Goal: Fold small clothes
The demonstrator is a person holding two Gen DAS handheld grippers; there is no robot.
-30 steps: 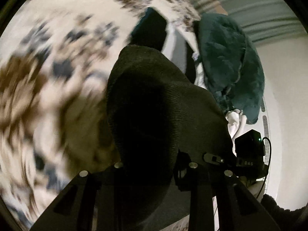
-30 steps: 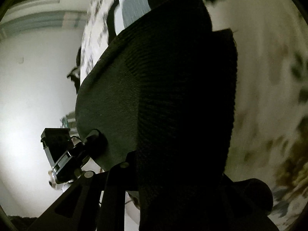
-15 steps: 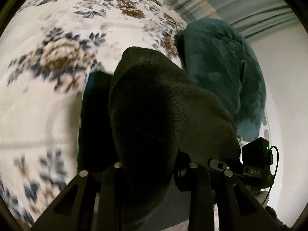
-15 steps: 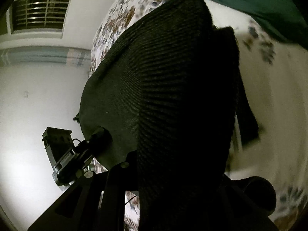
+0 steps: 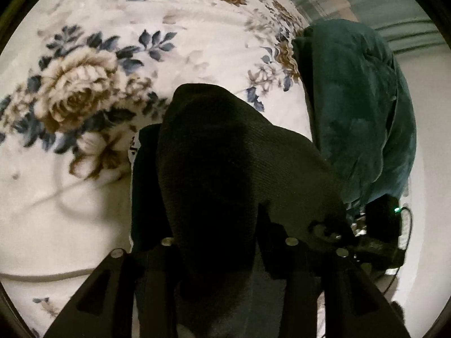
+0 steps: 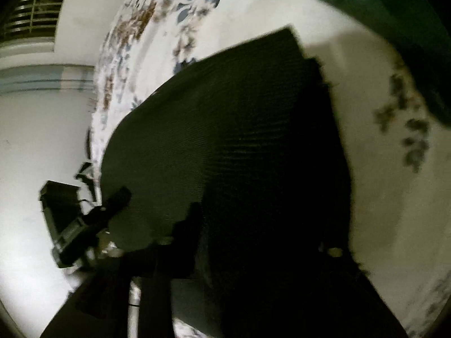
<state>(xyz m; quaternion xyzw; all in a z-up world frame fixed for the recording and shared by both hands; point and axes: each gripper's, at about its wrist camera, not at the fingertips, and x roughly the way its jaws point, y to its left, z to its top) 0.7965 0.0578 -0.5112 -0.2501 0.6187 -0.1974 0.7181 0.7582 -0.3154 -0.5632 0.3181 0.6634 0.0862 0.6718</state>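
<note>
A dark knitted garment (image 5: 225, 163) hangs from my left gripper (image 5: 225, 242), which is shut on it; the cloth covers the fingertips. The same dark knit (image 6: 225, 146) fills the right wrist view, and my right gripper (image 6: 253, 239) is shut on its other end, fingers hidden under it. The garment is stretched between both grippers just above a floral bedspread (image 5: 84, 98). A second dark layer (image 5: 143, 183) shows beneath it on the left. The other gripper (image 5: 377, 225) shows at the right of the left wrist view.
A dark teal blanket (image 5: 360, 107) lies bunched on the bed to the right, also at the top right in the right wrist view (image 6: 394, 14). White wall (image 6: 33, 155) and a window grille (image 6: 33, 14) stand beyond the bed edge.
Both grippers have swung with the garment across the bed and lower toward the bedspread. The teal blanket has shifted right in the left view. The grip is unchanged.
</note>
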